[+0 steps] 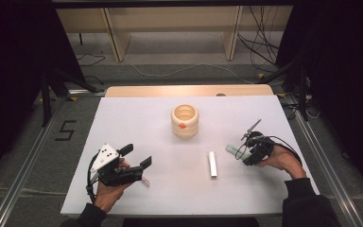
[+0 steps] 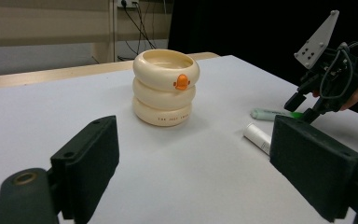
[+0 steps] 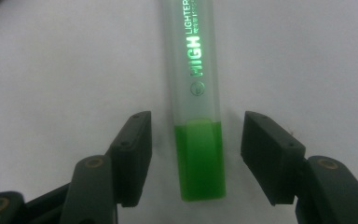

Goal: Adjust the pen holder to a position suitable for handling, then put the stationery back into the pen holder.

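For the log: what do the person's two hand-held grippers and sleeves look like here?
Both are black. The left hand-held gripper has two blocky padded jaws, a grey three-cornered plate with dark dots on top, and a black cable. The right hand-held gripper carries looping black cables and a grey plate too. The sleeves are dark.

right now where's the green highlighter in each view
High view: the green highlighter lies right of centre on the white table, at the right gripper.
Left gripper view: mid-right, lying flat under the right gripper.
Right gripper view: centre, running top to bottom, green cap between the open jaws, untouched.
Shared landmark: the right gripper itself.
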`<state>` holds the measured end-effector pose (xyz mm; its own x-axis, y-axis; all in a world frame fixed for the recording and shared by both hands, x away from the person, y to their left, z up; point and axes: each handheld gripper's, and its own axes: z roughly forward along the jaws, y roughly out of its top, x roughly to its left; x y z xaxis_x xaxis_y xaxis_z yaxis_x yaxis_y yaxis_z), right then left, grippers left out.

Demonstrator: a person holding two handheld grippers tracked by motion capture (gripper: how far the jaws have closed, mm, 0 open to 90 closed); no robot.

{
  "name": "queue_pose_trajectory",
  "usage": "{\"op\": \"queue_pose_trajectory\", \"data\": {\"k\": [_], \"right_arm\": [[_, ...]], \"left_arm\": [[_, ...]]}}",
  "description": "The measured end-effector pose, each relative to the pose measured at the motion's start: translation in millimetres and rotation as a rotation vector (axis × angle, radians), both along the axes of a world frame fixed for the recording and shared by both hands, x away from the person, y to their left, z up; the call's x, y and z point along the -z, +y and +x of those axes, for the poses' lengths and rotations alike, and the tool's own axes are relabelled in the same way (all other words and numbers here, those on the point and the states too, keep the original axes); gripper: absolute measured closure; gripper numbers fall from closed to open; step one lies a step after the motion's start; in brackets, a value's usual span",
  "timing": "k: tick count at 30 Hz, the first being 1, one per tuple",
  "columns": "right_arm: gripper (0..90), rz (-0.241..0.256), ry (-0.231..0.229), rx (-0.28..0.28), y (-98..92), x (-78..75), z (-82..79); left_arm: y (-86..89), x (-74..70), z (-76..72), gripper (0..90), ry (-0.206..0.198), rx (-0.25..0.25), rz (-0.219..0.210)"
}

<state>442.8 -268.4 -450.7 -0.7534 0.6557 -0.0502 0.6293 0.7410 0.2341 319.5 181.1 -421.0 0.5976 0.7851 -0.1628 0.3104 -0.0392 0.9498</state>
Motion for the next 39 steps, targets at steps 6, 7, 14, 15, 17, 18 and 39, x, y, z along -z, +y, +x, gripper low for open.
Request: {"op": "queue_pose_trajectory", "data": {"k": [6, 7, 14, 15, 17, 18, 39], "right_arm": [[49.0, -0.009, 0.011, -0.011, 1.0, 0.1, 0.8], [49.0, -0.009, 0.011, -0.011, 1.0, 0.1, 0.8], [56.9, -0.041, 0.032, -0.03, 3.9, 2.4, 4.4], [59.2, -0.04, 0.032, -0.036, 4.3, 2.3, 4.4], [61.6, -0.036, 0.036, -0.036, 5.3, 2.2, 4.4], [64.0, -0.038, 0.042, -0.044, 5.7, 2.4, 4.8], [67.5, -0.043, -0.045, -0.076, 8.9, -14.9, -3.3]], "left_arm": [[-0.3, 0.1, -0.1, 15.4, 0.001, 0.001, 0.001], [-0.3, 0.2, 0.1, 15.4, 0.001, 0.0, 0.001], [-0.5, 0.4, 0.0, 15.4, 0.003, 0.0, 0.0], [-0.5, 0.4, 0.1, 15.4, 0.003, 0.0, 0.0], [-0.7, 0.6, 0.1, 15.5, 0.003, 0.001, -0.001], [-0.9, 0.8, 0.2, 15.4, 0.003, 0.001, 0.0], [0.9, 1.0, -0.2, 15.4, 0.0, -0.003, 0.002]]}}
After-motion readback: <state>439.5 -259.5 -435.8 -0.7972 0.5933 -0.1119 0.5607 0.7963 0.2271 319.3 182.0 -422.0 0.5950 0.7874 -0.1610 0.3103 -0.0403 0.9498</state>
